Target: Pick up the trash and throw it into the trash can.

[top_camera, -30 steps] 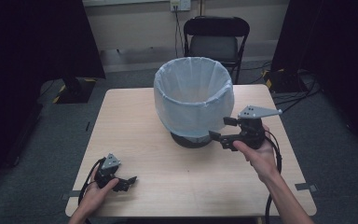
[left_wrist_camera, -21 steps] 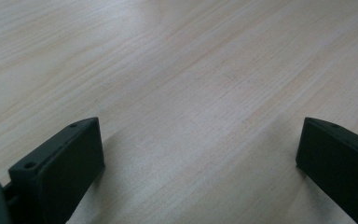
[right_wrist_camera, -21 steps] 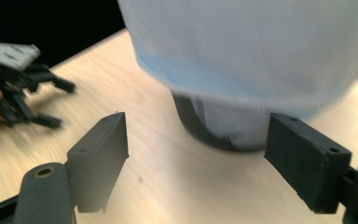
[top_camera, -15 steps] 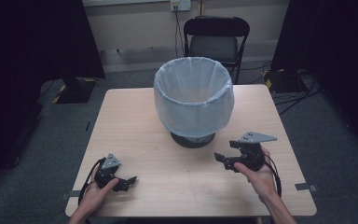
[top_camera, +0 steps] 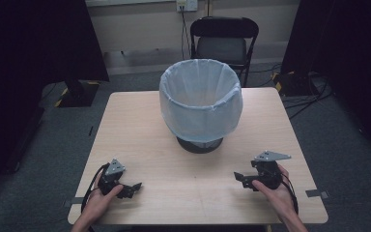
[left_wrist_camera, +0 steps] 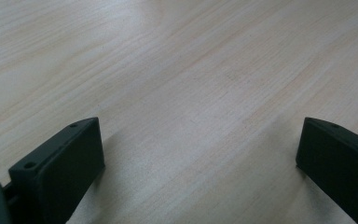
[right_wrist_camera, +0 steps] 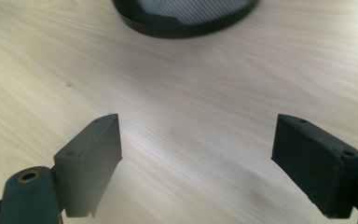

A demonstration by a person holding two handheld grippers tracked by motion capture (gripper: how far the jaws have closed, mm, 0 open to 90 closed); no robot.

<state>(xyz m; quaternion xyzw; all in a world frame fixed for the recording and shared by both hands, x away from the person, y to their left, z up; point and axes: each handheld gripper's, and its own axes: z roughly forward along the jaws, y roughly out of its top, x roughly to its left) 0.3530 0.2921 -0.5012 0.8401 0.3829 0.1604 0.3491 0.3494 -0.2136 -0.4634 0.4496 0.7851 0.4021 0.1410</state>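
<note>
Presently both of my grippers sit low over the near edge of the wooden table (top_camera: 140, 125), one at each corner, and the waste bin (top_camera: 200, 104) with its white bag liner (top_camera: 193, 87) stands upright at mid-table, beyond and between them.

Governing relation: the bin lies forward of my right gripper (top_camera: 244, 178) and toward its left; forward of my left gripper (top_camera: 130, 189) and toward its right. In the high view the right gripper appears somewhat nearer the bin's dark base (top_camera: 199, 144) than the left one. The bin's long axis is vertical, so any approach to the liner rim requires a climb from table level.

Right gripper state: jaws apart, having just been opening, with nothing between them. In the right gripper view (right_wrist_camera: 196, 154) bare wood shows in the gap, and the curved black base (right_wrist_camera: 182, 18) sits at the top of the frame, well apart from the fingertips (right_wrist_camera: 98, 144).

Left gripper state: jaws wide apart and empty; the left gripper view (left_wrist_camera: 198, 154) presents wood grain between the two black pads (left_wrist_camera: 70, 158).

Judgement: neither gripper touches the bin or liner. Should the liner be the next target, the right gripper has the shorter travel, upward and forward to the rim.
</note>
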